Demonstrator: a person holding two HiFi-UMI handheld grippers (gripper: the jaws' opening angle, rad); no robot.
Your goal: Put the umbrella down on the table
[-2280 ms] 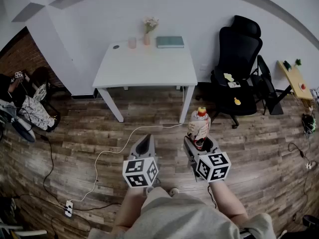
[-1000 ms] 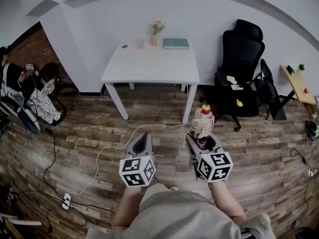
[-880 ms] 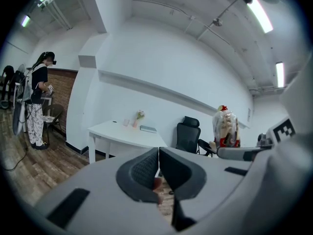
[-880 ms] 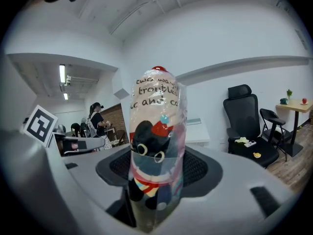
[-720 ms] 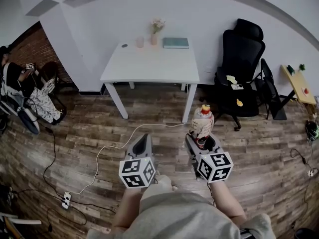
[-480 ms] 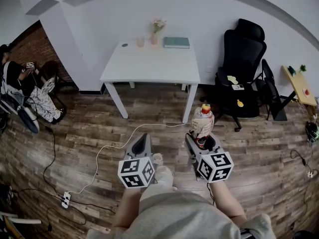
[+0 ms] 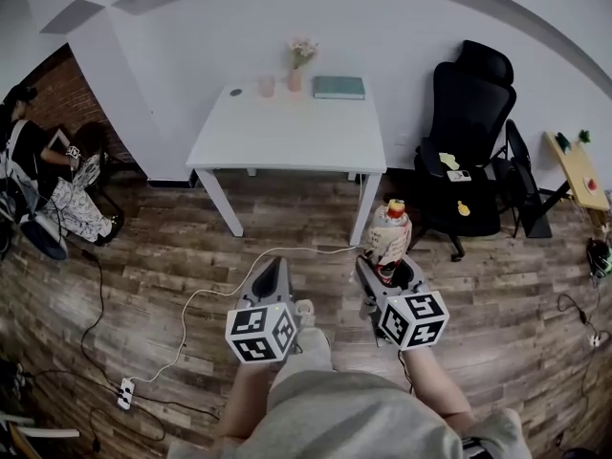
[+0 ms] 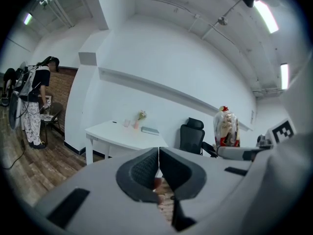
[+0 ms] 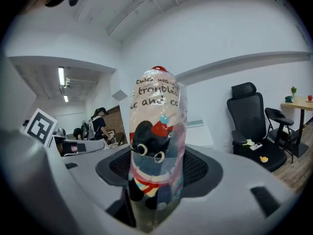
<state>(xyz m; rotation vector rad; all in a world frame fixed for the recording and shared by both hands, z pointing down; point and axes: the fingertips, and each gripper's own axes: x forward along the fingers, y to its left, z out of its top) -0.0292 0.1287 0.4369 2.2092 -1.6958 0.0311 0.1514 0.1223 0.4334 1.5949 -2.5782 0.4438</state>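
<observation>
Wood-plank floor (image 7: 143, 247) fills most of the head view, and a white table (image 7: 287, 146) stands against the far wall.

The right gripper (image 7: 383, 268) is clamped on the umbrella (image 9: 155, 146). Its two padded jaws press against the lower part of the folded bundle, which stands upright between them and rises well above the pads. The umbrella is a compact one, wrapped in a clear plastic sleeve (image 9: 164, 109) with a cartoon print and lettering, and topped by a red cap (image 9: 157, 69). It is held out over the floor, well apart from the table.

The left gripper (image 8: 159, 153) carries nothing. Its jaws are closed together with only a hairline gap between them.

By its look the umbrella should be light, with soft fabric folds around a stiff core. The glossy sleeve is probably slippery, so the bundle could slide through the pads or tip if the squeeze is loosened too early. The low grip leaves most of the length free above, which suits laying it down sideways.

On the far edge of the table sit a cup (image 7: 266, 86), a vase (image 7: 296, 65) of flowers and a book (image 7: 338, 86); the near part is bare. An office chair (image 7: 466, 142) stands to the table's right. A white cable (image 7: 215, 290) trails across the floor, and a person (image 7: 29, 161) is at the far left.
</observation>
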